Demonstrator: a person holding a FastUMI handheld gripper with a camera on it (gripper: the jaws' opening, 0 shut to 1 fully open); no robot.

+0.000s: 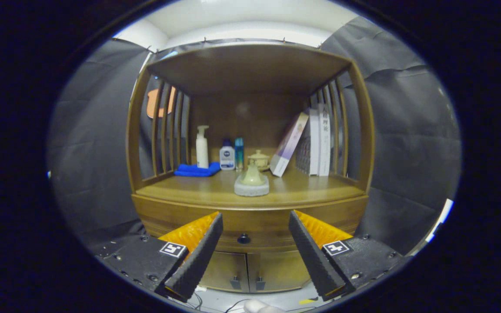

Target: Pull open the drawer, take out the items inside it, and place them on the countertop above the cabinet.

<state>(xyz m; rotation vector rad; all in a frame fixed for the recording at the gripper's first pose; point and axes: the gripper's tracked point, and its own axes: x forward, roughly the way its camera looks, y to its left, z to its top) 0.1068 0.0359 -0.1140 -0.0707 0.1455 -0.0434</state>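
I hold the gripper (255,226) with its fingers spread wide and pinching nothing; the closed drawer (250,228) lies beyond them, its knob (244,238) showing between the tips. If a pull is due, I would centre on that knob, close squarely, and draw straight back.

The cabinet (250,219) is warm brown wood, its counter (302,188) a lighter honey brown. The drawer (255,226) carries a small black knob (244,238). A bright blue cloth (196,170) lies under a white pump bottle (202,148). Beside it stand a white bottle with a dark blue cap (227,156) and a teal tube (239,153). A pale green lidded pot (252,176) sits on a grey speckled base (252,189). The books (318,143) are white and lilac.
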